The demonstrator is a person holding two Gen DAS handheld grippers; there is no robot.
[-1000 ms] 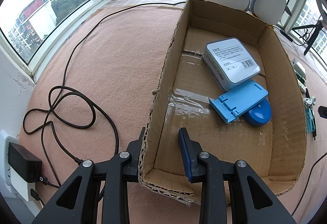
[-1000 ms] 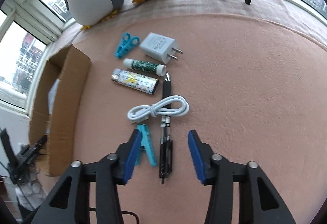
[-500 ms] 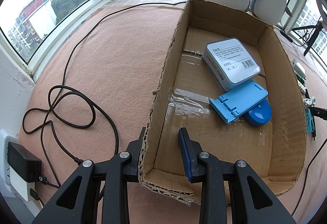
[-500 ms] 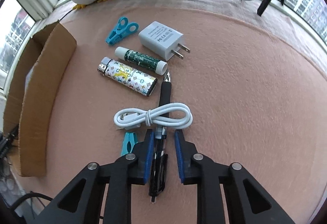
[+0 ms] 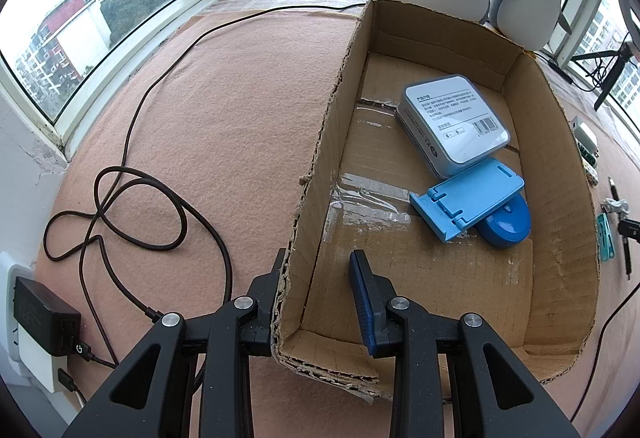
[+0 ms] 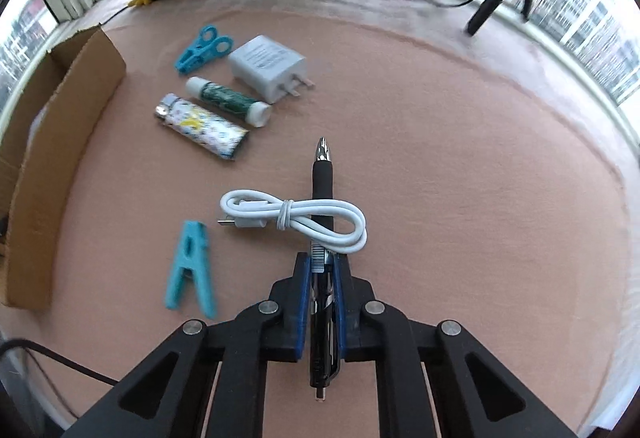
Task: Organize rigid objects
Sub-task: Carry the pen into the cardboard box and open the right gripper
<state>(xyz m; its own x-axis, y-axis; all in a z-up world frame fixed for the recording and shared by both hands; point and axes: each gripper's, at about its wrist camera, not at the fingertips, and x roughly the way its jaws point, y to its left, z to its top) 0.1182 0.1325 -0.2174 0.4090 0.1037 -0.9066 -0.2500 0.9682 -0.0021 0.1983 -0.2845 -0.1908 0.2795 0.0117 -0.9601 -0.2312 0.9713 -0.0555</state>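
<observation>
Only the right wrist view showed the right tool (image 6: 322, 280) clamped on a black pen (image 6: 322, 174), a coiled white cable (image 6: 296, 218) draped across its barrel. The left tool (image 5: 320, 270) stood open astride the cardboard box's (image 5: 316, 174) near-left wall. Inside lay a blue stand (image 5: 466, 200) half hiding a blue puck (image 5: 506, 228); beyond, a grey tin (image 5: 456, 128).

Two downward wrist views, shared cardboard box (image 5: 560, 142) (image 6: 60, 142).

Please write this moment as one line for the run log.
right tool: shut on pen | white cable: draped over pen | left tool: open, straddling cardboard box wall | box holds tin, blue stand
</observation>
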